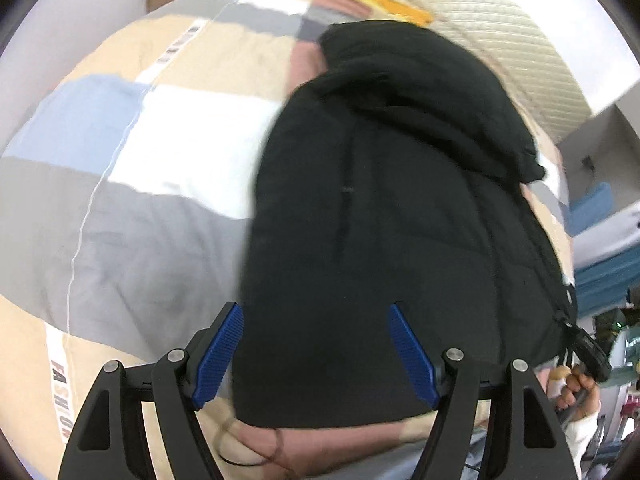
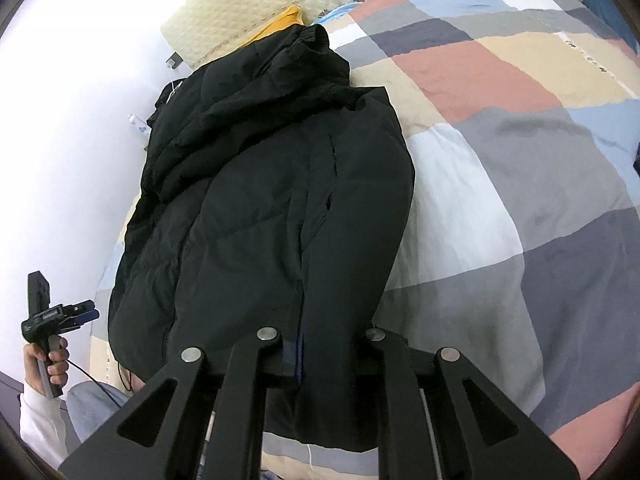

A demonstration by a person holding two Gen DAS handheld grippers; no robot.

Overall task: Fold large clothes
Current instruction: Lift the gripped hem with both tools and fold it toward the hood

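Note:
A black padded jacket (image 1: 384,208) lies lengthwise on a patchwork duvet (image 1: 132,140), hood end far from me. My left gripper (image 1: 316,308) hovers open over the jacket's near hem, blue pads (image 1: 218,356) wide apart and touching nothing. In the right wrist view a fold of the jacket (image 2: 280,184) runs down between the fingers of my right gripper (image 2: 312,340), which is shut on it; cloth hides the tips and only a sliver of blue pad (image 2: 298,356) shows. The right gripper (image 1: 588,352) also shows at the jacket's zipper corner, held by a hand.
A cream quilted headboard (image 2: 256,4) and a yellow cloth (image 2: 280,20) lie beyond the hood. A white wall (image 2: 60,140) runs along the jacket's left side. The person's hand (image 2: 48,364) holds the left gripper (image 2: 80,312) there. Duvet (image 2: 500,160) stretches to the right.

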